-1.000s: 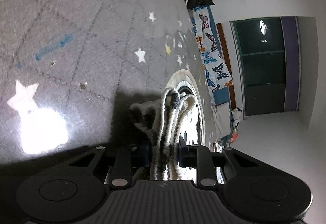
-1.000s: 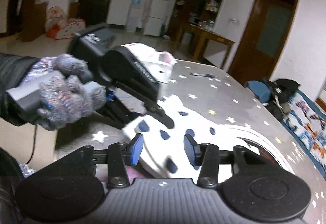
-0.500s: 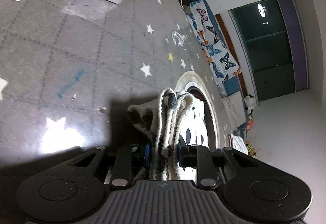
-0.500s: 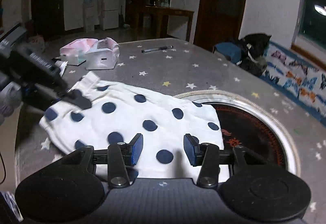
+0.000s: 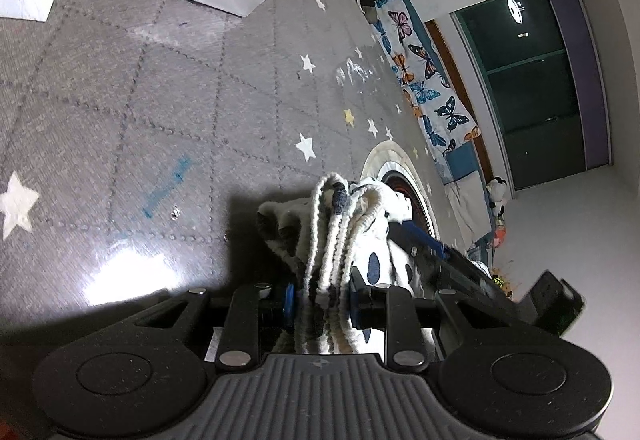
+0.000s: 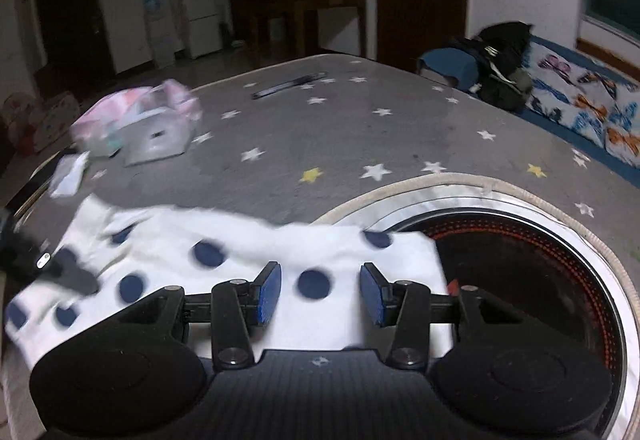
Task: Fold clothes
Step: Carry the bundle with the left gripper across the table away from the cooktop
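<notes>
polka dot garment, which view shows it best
The right wrist view: the polka dot garment lies spread across the star-patterned table, most of its surface visible, though slightly blurred. The left wrist view shows only its bunched, layered edge clamped in the left gripper.

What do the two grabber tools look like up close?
Both are black plastic. Each tool has a ribbed base, two round discs at the sides and silver screws. The right tool has bright blue flat pads; the left tool shows blue on its pads too.

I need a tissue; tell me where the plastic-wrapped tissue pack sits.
Right wrist view: the plastic-wrapped tissue pack lies far left on the grey star-patterned tablecloth, beyond the white polka-dot garment.
</notes>
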`<state>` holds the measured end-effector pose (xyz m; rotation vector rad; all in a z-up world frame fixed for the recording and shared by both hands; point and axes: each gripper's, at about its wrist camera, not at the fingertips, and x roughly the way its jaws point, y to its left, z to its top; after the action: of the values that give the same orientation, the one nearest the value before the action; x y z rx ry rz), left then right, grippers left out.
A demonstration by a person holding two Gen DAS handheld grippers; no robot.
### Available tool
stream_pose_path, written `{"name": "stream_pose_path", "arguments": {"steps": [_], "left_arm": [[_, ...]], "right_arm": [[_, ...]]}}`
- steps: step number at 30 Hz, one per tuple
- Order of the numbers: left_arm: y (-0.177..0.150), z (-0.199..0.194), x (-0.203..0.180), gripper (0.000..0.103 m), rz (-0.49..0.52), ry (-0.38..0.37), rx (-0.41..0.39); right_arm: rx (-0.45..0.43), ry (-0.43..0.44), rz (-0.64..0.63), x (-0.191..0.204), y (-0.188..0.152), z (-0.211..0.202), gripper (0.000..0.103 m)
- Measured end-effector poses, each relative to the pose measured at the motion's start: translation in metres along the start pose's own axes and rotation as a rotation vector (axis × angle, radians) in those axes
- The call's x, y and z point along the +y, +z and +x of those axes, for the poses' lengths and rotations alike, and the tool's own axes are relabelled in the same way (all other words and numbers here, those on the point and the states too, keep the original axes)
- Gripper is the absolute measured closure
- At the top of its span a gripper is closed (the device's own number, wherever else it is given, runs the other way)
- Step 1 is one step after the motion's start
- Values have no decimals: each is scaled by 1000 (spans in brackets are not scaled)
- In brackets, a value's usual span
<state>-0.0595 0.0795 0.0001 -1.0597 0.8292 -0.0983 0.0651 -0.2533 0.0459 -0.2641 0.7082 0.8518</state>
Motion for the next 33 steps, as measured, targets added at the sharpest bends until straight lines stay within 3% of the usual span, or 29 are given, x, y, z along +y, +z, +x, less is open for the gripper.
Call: {"name": "stream_pose_path", "arguments": {"steps": [9, 21, 24, 31, 33], "left_arm": [[0, 0, 2, 76, -2, 12, 1], [-3, -4, -1, 76, 16, 43, -2], [-3, -5, -3, 76, 23, 54, -5], [-6, -6, -15, 76, 55, 88, -11], [-6, -6, -23, 76, 75, 94, -10]], "right_arm": [[26, -113, 70, -36, 6, 3, 53], [75, -22, 222, -54, -44, -41, 55], [57, -6, 252, -53, -51, -45, 62], [24, 20, 293, -45, -56, -51, 94], [-11, 18, 295, -43, -57, -61, 96]]}}
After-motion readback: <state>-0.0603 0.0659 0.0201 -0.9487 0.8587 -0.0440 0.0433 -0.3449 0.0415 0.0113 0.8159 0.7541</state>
